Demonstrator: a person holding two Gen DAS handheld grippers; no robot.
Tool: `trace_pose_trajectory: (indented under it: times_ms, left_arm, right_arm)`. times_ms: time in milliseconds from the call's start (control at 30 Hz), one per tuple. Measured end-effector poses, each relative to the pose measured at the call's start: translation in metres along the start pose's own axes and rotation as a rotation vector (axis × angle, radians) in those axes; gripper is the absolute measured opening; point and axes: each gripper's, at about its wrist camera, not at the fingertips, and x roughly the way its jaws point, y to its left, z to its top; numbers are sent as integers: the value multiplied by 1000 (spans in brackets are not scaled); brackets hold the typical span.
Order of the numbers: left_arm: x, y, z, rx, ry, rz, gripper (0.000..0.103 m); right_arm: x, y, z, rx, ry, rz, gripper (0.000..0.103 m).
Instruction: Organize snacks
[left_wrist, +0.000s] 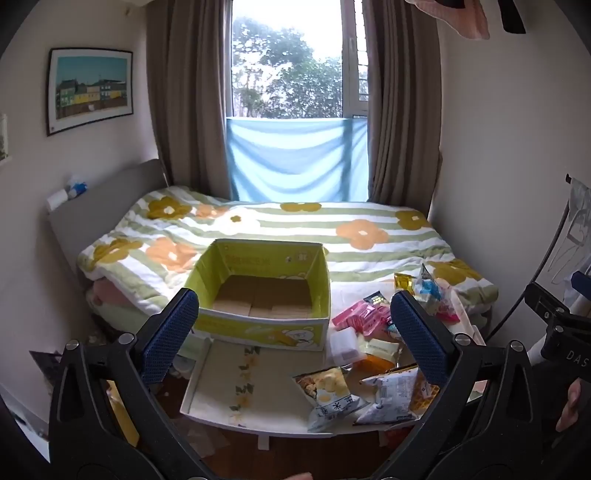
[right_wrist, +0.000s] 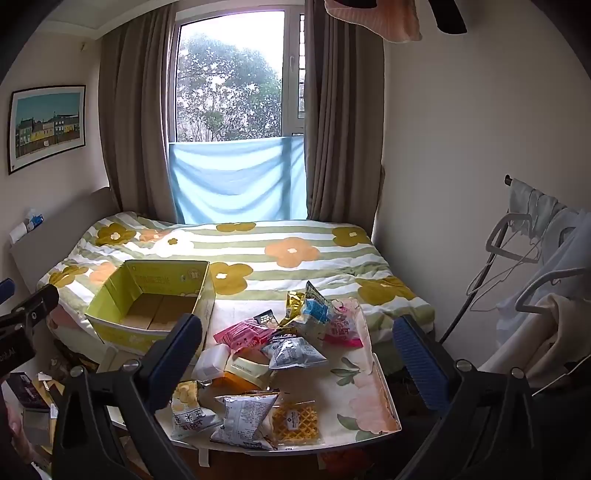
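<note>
Showing a bedroom scene: a low white tray table with a floral-print top (right_wrist: 369, 384) stands at the near edge of a bed under a green-striped quilt with orange and mustard flowers (right_wrist: 295, 254). On the table's left part sits an open yellow-green cardboard box (left_wrist: 258, 291), rectangular, with a bare brown corrugated floor and a cartoon bear printed on its near wall; nothing lies inside it. To its right a loose heap of snacks covers the tabletop: a pink crinkled foil packet (right_wrist: 245, 334), a silvery-grey pillow bag (right_wrist: 295, 350), a blue-and-white upright pouch (right_wrist: 317, 306), a gold foil sachet (right_wrist: 293, 304), a white translucent plastic tub (right_wrist: 212, 360), and, at the near edge, a clear-wrapped yellow waffle (right_wrist: 297, 421), a grey-white puffed bag (right_wrist: 245, 413) and a popcorn-print bag with blue characters (left_wrist: 328, 395). The left gripper (left_wrist: 291, 325) and the right gripper (right_wrist: 295, 354) each hover in front of the table with black arms and blue knurled pads spread wide, nothing between them. Grey-brown curtains flank the far window (left_wrist: 288, 66), its lower part draped with pale blue cloth (left_wrist: 295, 158).
</note>
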Motion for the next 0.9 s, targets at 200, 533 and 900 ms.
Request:
trace_pose_trajectory:
  times_ms: [200, 533, 900]
  left_arm:
    - [2, 5, -1, -11, -10, -3, 103]
    - [4, 0, -6, -11, -2, 4, 103]
    - [5, 1, -8, -12, 5, 12, 103]
  right_arm:
    - [1, 0, 0, 4, 8, 3, 103]
    - [3, -2, 1, 6, 13, 5, 103]
    - [5, 5, -5, 6, 15, 3, 103]
